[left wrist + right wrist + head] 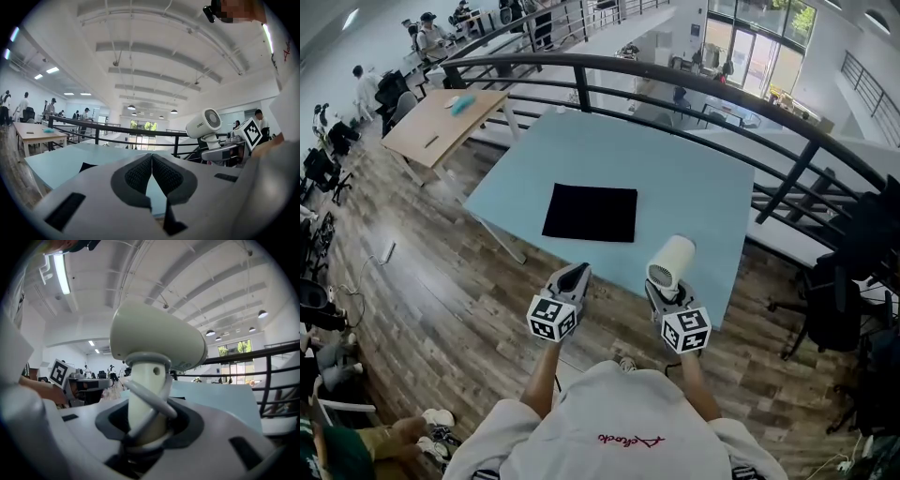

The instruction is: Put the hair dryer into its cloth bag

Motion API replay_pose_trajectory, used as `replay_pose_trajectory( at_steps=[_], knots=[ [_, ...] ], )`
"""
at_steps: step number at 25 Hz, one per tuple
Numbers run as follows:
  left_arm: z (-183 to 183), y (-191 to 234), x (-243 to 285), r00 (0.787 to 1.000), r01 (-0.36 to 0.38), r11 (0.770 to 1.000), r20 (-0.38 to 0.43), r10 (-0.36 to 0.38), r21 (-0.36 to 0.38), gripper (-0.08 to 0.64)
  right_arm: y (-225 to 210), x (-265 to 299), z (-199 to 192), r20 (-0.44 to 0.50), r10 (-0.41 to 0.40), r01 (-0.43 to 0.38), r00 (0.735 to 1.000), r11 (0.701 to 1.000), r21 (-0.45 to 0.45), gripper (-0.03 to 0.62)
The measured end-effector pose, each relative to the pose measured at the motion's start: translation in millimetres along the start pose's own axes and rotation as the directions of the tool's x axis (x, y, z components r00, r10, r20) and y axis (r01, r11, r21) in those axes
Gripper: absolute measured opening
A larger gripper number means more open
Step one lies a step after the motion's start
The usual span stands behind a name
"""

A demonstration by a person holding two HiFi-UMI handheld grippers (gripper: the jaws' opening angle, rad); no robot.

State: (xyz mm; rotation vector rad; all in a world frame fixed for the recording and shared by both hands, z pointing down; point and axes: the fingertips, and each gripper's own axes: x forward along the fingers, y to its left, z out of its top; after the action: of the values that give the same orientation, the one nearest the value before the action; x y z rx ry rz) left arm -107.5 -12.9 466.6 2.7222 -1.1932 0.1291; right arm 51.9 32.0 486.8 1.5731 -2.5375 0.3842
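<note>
A cream-white hair dryer (669, 262) stands upright in my right gripper (661, 284), whose jaws are shut on its handle (143, 404) with the grey cord looped round it. Its barrel (157, 338) fills the right gripper view, and in the left gripper view the hair dryer (205, 123) shows at the right. The black cloth bag (591, 212) lies flat on the light-blue table (694, 178), ahead of both grippers. My left gripper (577, 275) is shut and empty at the table's near edge, its dark pads (140, 176) meeting.
A black curved railing (675, 80) runs behind the table. A wooden table (441, 122) stands at the far left. Black office chairs (834, 300) are at the right. The floor is wood planking, and people sit in the background.
</note>
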Motion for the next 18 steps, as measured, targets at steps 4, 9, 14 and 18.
replay_pose_trajectory(
  at_steps=[4,9,14,18],
  knots=[
    [1,2,19,1.000,-0.003,1.000,0.002,0.003,0.000,0.009,-19,9,3,0.003,0.006,-0.006,1.000,1.000,0.001,0.176],
    [-11,0,27,1.000,0.015,1.000,-0.019,-0.015,-0.008,0.009,-21,17,-2,0.005,0.013,-0.013,1.000,1.000,0.021,0.176],
    [-16,-5,40,0.998,0.040,0.999,-0.043,-0.041,-0.021,0.009,-27,20,-6,-0.013,0.015,-0.014,1.000,0.999,0.052,0.176],
    [-16,-7,53,0.997,0.063,0.998,-0.050,-0.064,-0.024,0.009,-30,26,-2,-0.024,0.013,-0.012,1.000,0.999,0.047,0.176]
  ],
)
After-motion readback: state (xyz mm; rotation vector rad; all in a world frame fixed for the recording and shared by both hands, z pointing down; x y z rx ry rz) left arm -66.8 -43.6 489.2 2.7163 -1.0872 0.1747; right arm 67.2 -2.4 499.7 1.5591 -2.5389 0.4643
